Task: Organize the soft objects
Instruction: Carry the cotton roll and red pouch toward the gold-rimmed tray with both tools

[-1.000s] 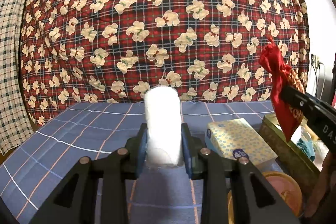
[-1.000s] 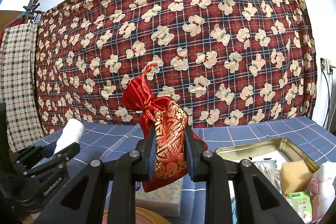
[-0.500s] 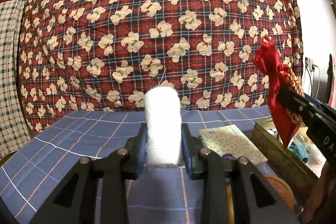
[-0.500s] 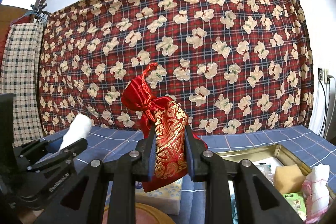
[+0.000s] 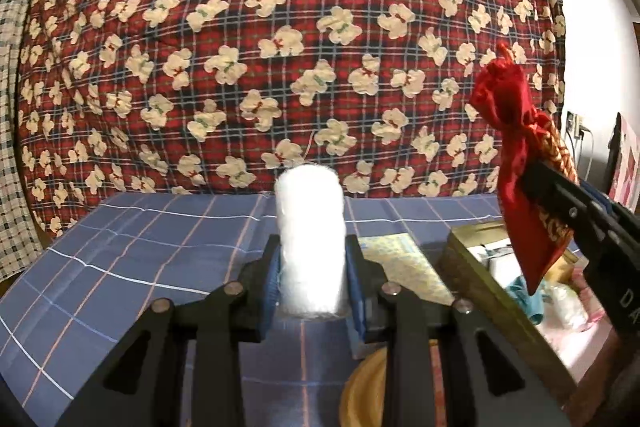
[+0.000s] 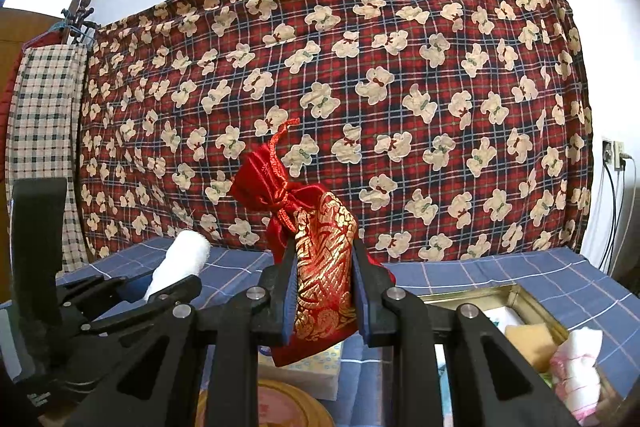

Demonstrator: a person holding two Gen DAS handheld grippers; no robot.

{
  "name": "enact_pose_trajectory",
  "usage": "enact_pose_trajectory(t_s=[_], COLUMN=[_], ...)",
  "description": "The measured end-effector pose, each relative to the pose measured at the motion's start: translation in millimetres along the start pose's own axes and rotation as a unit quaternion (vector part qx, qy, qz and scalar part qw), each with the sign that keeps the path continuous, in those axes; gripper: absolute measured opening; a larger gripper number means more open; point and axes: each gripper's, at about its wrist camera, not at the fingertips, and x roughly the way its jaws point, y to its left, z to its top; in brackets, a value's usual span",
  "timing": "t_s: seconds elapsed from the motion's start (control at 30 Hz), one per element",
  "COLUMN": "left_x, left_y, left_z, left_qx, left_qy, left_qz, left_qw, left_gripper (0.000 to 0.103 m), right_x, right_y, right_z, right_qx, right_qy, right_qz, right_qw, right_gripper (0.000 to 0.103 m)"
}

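Observation:
My left gripper (image 5: 310, 283) is shut on a white rolled towel (image 5: 310, 239), which stands upright between its blue pads above the blue checked tablecloth (image 5: 160, 251). My right gripper (image 6: 324, 291) is shut on a red and gold drawstring pouch (image 6: 320, 267). In the left wrist view the same pouch (image 5: 516, 163) hangs at the right, pinched in the right gripper's black fingers (image 5: 560, 199). From the right wrist view, the left gripper with the white towel (image 6: 180, 259) shows at the lower left.
A gold metal tin (image 6: 524, 301) at the right holds a yellow sponge (image 6: 530, 343), a pink-and-white cloth (image 6: 576, 367) and other small items. A patterned tissue pack (image 5: 404, 259) and a round golden lid (image 6: 276, 407) lie below the grippers. A red bear-print quilt (image 5: 280, 47) hangs behind.
Both grippers have risen a little and shifted sideways with their loads; the table and tin sit lower in both views. Neither grip has altered.

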Motion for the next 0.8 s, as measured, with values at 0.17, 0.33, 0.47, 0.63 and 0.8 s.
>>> enact_pose_trajectory(t_s=[0.17, 0.33, 0.47, 0.63, 0.8], left_x=[-1.5, -1.3, -1.1, -3.7, -6.1], left_y=[-12.1, -22.9, -29.3, -39.4, -53.1], left_z=[4.9, 10.3, 12.4, 16.0, 20.8], left_qx=[0.010, 0.017, 0.020, 0.021, 0.030], left_qy=[0.009, 0.015, 0.020, 0.022, 0.024], left_qz=[-0.006, -0.010, -0.016, -0.028, -0.043], left_qw=[0.9999, 0.9997, 0.9995, 0.9992, 0.9984], left_gripper=[0.028, 0.029, 0.028, 0.029, 0.029], right_x=[-5.6, -7.3, -7.5, -6.8, -9.4], right_y=[-11.1, -24.2, -35.3, -42.7, -50.6], right_z=[7.5, 12.1, 11.4, 10.9, 11.7], right_qx=[0.004, 0.010, 0.018, 0.022, 0.026], right_qy=[0.008, 0.011, 0.016, 0.021, 0.021], right_qz=[0.004, -0.006, -0.011, -0.013, -0.016], right_qw=[1.000, 1.000, 1.000, 0.999, 0.999], right_gripper=[0.026, 0.026, 0.026, 0.026, 0.026])
